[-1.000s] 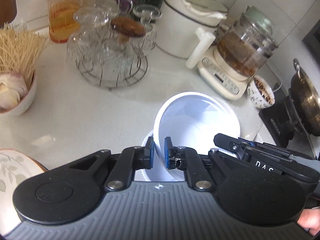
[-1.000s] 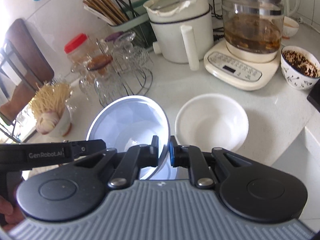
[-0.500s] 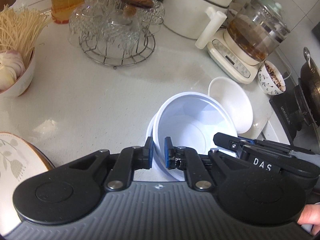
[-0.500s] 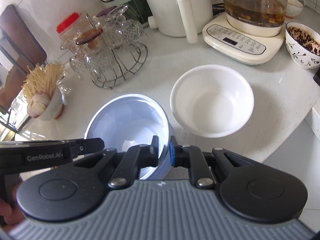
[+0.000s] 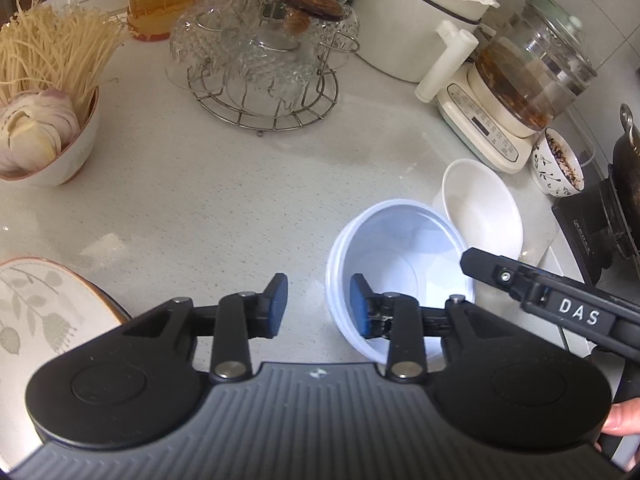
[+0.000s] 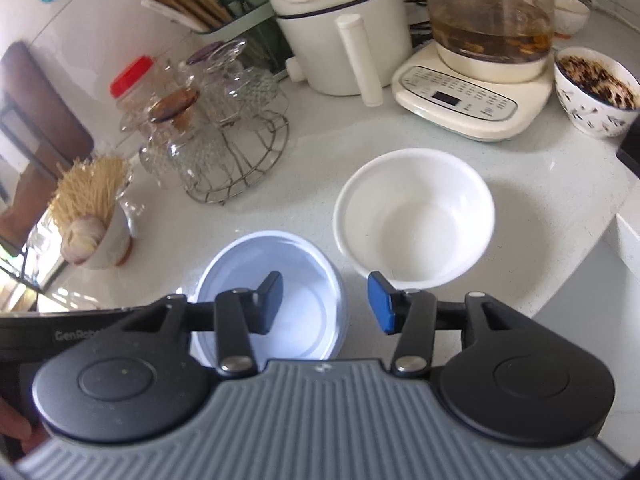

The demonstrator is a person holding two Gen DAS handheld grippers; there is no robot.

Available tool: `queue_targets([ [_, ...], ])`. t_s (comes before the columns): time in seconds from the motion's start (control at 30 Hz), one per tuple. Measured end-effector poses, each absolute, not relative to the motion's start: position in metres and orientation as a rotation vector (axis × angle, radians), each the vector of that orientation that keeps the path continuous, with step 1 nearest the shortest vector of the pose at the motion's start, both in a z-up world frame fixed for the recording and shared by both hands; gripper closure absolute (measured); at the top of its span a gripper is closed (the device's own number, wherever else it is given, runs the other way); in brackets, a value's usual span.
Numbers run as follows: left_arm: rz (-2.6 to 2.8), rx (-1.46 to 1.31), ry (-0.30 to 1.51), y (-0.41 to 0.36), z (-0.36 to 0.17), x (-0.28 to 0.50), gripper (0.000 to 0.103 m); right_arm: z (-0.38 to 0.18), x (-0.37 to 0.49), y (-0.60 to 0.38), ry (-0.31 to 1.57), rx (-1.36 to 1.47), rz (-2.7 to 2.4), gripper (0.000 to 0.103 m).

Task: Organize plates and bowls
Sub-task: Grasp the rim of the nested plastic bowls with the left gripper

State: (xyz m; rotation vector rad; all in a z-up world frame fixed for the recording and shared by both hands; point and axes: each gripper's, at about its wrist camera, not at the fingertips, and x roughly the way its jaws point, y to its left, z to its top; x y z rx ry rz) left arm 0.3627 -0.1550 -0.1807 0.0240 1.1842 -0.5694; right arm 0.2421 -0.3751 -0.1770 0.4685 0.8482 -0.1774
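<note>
Black left gripper (image 5: 318, 306) and right gripper (image 6: 324, 304), blue-padded fingers (image 6: 382, 308), silver screws, ribbed grey bodies.

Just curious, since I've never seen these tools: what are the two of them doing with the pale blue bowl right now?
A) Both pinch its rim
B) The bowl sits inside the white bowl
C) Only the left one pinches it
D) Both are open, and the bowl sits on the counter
D: the left tool and right tool both gape open around the blue bowl's rim, and it rests on the counter beside the white bowl.

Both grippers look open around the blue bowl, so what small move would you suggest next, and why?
Probably lift both grippers clear: the left gripper and right gripper are open, each straddling the rim of the blue bowl, which rests on the counter beside the white bowl.
</note>
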Motion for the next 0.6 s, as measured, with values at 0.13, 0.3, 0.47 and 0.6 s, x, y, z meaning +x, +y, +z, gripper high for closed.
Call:
queue_targets([
  [0.13,-0.578,0.026,1.193,-0.159,-0.183,0.367,0.056,-0.187,0.24,-0.384,0.889,0.535,-0.179,0.053],
  [0.3,-0.584,0.038,1.199,-0.162,-0.189,0.369,0.056,-0.202,0.24,-0.388,0.938,0.604,-0.174,0.053],
  [0.47,-0.584,0.046,1.21,-0.165,-0.196,0.369,0.06,-0.209,0.241,-0.387,0.95,0.626,-0.155,0.053],
  [0.6,-0.577,0.034,1.231,-0.166,-0.203,0.371,0.076,-0.215,0.245,-0.387,0.965,0.626,-0.141,0.068],
])
